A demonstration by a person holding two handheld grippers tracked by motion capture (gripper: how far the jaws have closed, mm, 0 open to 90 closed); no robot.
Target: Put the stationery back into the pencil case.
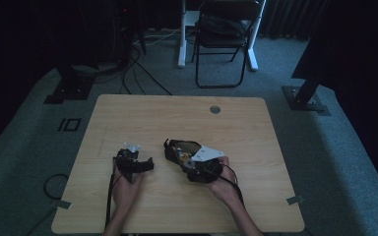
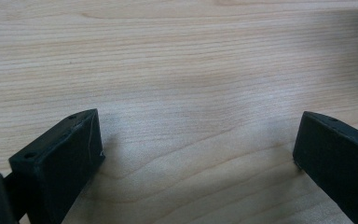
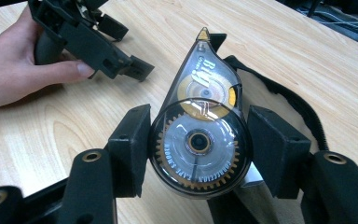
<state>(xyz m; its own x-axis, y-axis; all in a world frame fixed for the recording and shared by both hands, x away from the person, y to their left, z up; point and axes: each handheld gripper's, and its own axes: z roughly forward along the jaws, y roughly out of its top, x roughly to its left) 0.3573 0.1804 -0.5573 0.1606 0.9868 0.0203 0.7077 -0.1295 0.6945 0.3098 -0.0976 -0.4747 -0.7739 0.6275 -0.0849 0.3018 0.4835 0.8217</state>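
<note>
Right gripper (image 3: 198, 149) pinches a correction tape dispenser (image 3: 200, 140) by its round body, tip toward 12 o'clock over the table (image 3: 37, 140). Left gripper (image 2: 198, 154), at 10 o'clock, spread and empty. Curved casing may slip out.

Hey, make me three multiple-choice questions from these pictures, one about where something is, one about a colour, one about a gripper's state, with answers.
1. Where is the correction tape dispenser?
A. On the floor by the chair
B. Between the right gripper's jaws
C. Under the left gripper

2. What colour are the gears inside the dispenser?
A. Yellow-orange
B. Blue
C. Green

3. How do the left gripper's jaws stand?
A. Closed on a pen
B. Closed on a cloth
C. Apart, with bare table between them

Answers: 1 B, the right gripper view shows its two pads against the dispenser's round body. 2 A, the toothed wheels show yellow-orange through the clear case. 3 C, the left gripper view shows wood grain between the jaws.
</note>
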